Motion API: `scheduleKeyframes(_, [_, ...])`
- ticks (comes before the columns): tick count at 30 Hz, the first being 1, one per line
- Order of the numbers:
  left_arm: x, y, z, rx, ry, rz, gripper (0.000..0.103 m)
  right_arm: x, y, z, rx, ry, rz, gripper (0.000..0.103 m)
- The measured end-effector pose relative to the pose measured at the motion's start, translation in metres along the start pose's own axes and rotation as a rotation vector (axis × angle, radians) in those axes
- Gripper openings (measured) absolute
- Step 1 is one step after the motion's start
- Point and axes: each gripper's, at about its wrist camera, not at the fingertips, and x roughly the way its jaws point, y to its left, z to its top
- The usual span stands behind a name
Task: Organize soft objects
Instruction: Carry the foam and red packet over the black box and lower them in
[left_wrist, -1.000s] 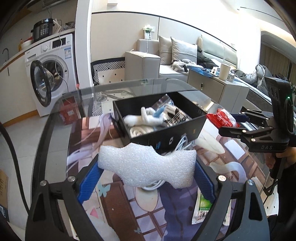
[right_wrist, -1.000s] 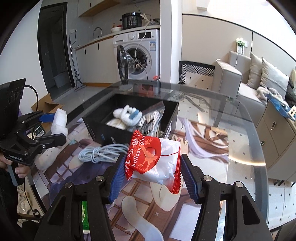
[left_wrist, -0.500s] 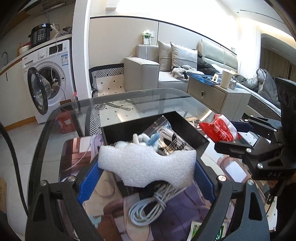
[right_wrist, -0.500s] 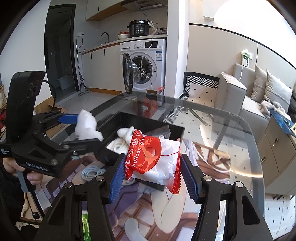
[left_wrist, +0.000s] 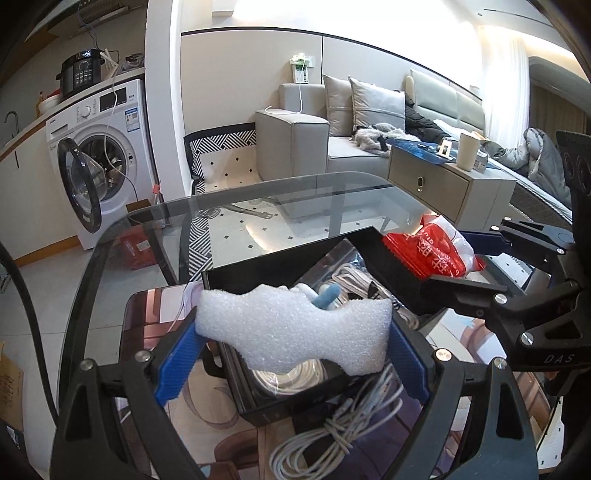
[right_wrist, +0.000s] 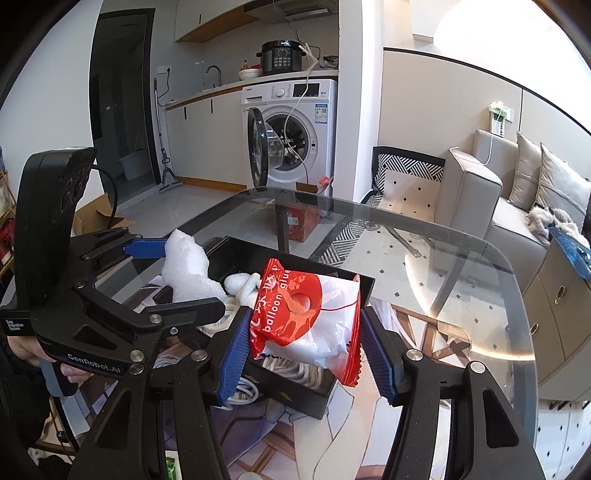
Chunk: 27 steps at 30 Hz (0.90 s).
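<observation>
Crowding black box (left_wrist: 284, 410): coiled cables (left_wrist: 332, 435), foam piece (left_wrist: 295, 332), red packet (right_wrist: 306, 317).

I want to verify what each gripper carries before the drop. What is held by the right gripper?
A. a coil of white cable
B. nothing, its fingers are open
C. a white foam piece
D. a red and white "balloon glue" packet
D: in the right wrist view the right gripper has its blue fingers closed on the red and white packet, above the black box; the foam piece is in the left gripper.
</observation>
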Motion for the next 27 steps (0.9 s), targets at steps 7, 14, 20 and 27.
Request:
scheduleKeyframes(7, [0.015, -0.001, 0.001, 0.017, 0.018, 0.007, 0.091, 0.013, -0.001, 0.002, -0.007, 0.016, 0.001, 0.059])
scheduleKeyframes(14, [0.026, -0.002, 0.003, 0.034, 0.033, 0.019, 0.091, 0.019, -0.006, 0.008, -0.001, 0.02, 0.007, 0.059])
scheduleKeyframes(20, [0.028, -0.002, 0.002, 0.053, 0.027, 0.034, 0.091, 0.025, -0.006, 0.007, -0.015, 0.024, 0.022, 0.059])
scheduleKeyframes(27, [0.031, -0.009, -0.001, 0.109, 0.019, 0.06, 0.091, 0.034, -0.01, 0.008, -0.007, 0.034, 0.047, 0.06])
